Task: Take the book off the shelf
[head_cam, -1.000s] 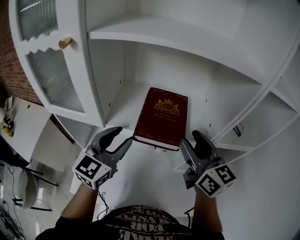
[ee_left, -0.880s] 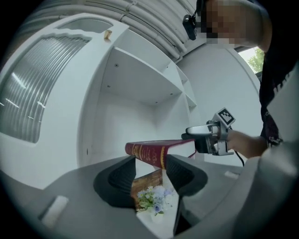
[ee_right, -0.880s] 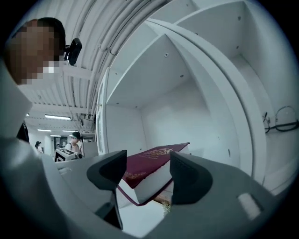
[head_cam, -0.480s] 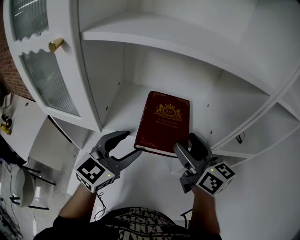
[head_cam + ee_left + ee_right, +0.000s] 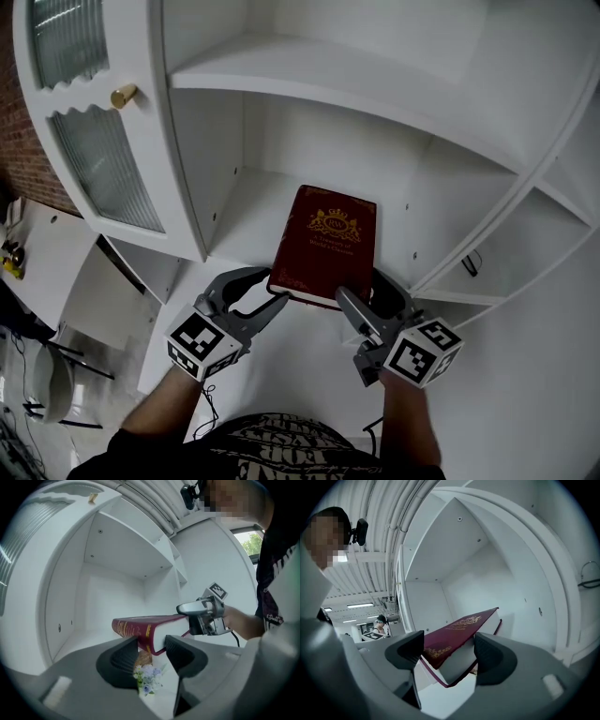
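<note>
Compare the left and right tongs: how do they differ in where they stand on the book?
The left tongs meet the book at its spine-side near corner. The right tongs take the page-side near corner. Only the corner's tip sits between the left jaws, while the right jaws reach further in, one over the cover. Shared: both straddle the book's near end. Whether the right jaws press it cannot be told.

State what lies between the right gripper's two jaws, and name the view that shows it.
A corner of the book sits between the jaws of the right gripper; the right gripper view shows it.
</note>
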The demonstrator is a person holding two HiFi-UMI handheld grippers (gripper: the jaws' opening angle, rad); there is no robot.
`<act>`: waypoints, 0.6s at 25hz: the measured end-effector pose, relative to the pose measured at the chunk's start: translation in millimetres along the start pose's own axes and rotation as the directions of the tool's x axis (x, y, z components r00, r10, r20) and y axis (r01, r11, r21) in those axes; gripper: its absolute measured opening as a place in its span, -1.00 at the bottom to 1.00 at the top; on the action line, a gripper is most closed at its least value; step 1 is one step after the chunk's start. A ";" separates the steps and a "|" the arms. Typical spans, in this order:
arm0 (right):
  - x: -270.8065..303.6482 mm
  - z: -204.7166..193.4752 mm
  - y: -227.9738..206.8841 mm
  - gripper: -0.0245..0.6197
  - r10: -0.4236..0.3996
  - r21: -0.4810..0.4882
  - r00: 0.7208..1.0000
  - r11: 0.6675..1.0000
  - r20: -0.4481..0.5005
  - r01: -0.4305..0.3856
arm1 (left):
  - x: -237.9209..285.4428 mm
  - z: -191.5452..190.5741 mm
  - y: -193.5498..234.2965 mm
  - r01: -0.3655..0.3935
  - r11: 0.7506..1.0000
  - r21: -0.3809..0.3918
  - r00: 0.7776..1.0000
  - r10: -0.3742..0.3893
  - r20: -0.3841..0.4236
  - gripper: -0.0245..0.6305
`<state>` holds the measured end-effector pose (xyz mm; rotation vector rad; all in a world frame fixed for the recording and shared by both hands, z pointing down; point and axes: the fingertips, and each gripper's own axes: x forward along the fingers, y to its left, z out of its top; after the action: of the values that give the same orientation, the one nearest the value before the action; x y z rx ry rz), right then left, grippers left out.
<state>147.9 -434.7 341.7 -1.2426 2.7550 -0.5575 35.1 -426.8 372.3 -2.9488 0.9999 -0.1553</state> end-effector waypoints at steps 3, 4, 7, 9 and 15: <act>-0.9 -2.3 0.4 0.15 0.007 0.004 1.000 1.000 0.013 -0.007 | -1.3 -2.1 -1.1 -0.016 1.000 -0.015 1.000 0.016 0.014 -0.35; -1.8 -4.2 1.6 0.13 0.011 0.005 1.000 1.000 0.016 -0.011 | -2.5 -2.3 -1.4 -0.023 1.000 -0.010 1.000 0.023 0.018 -0.35; -9.4 -14.0 7.6 0.10 0.021 0.022 1.000 1.000 0.011 -0.021 | -8.6 -12.2 -8.2 -0.031 1.000 0.000 0.999 0.031 -0.013 -0.35; -17.3 -20.3 9.4 0.02 0.006 0.037 1.000 0.999 0.017 -0.007 | -12.9 -20.0 -16.7 -0.031 0.999 0.006 0.999 0.032 -0.035 -0.34; -12.9 -32.8 -5.7 -0.13 -0.099 -0.072 0.995 0.992 0.004 0.099 | -3.5 -33.6 -14.8 -0.057 0.998 -0.023 0.998 0.056 -0.039 -0.34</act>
<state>153.8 -419.0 373.2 -1.4013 2.7481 -0.4696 37.9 -412.6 406.3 -2.9459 1.0960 -0.2002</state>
